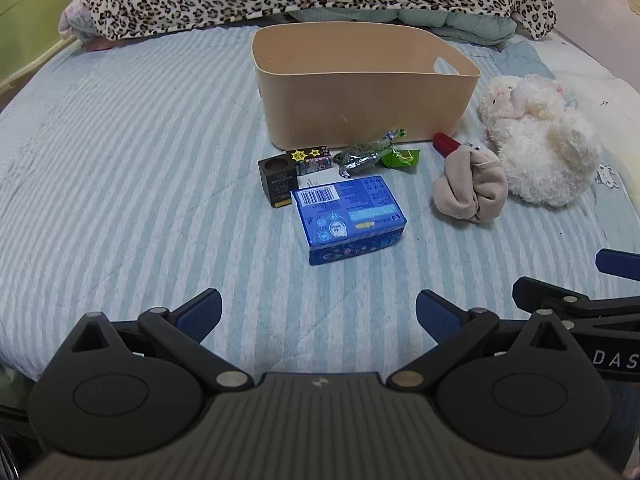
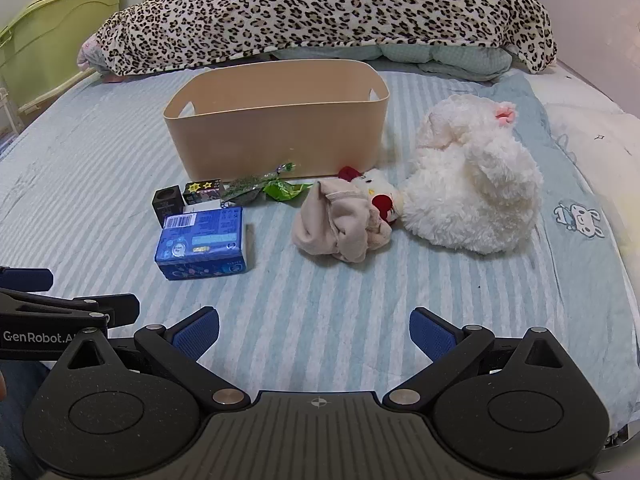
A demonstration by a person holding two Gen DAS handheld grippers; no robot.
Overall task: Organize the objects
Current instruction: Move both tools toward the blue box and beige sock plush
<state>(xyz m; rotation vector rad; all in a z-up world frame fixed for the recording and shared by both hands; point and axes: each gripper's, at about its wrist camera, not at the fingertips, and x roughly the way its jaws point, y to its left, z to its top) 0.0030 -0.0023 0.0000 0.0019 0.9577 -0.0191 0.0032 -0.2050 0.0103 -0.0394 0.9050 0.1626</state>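
A tan storage bin stands on the striped bed. In front of it lie a blue box, a small black box, a dark box with yellow stars, green wrappers, beige balled cloth, a small red-and-white plush and a white fluffy plush. My left gripper is open and empty, short of the blue box. My right gripper is open and empty, short of the cloth.
A leopard-print blanket is heaped along the far side of the bed over teal bedding. A green cabinet stands at the far left. The right gripper's side shows at the right of the left wrist view.
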